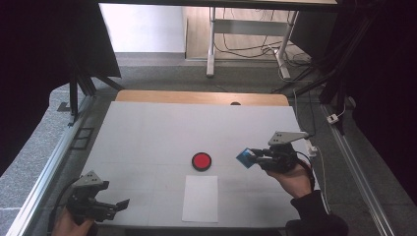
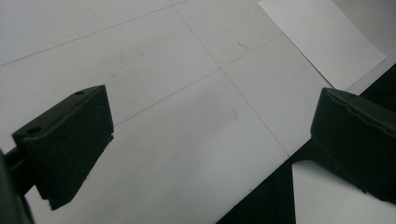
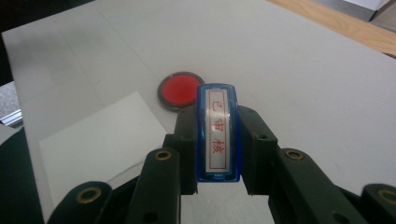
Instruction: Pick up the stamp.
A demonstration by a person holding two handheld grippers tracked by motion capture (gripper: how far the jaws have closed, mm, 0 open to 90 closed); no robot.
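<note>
1. The right tool (image 3: 218,184) is clamped on a blue stamp (image 3: 218,132), carrying it above the table (image 1: 147,132) just right of the red ink pad (image 1: 201,161), likely to ink it.
2. The white paper sheet (image 1: 200,198) lies near the pad, probably awaiting the print.
3. The left tool (image 1: 114,206) waits near the table's front left corner, jaws wide apart, holding nothing.

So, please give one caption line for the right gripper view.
Right gripper clamps a blue stamp above the red ink pad and white paper.
</note>
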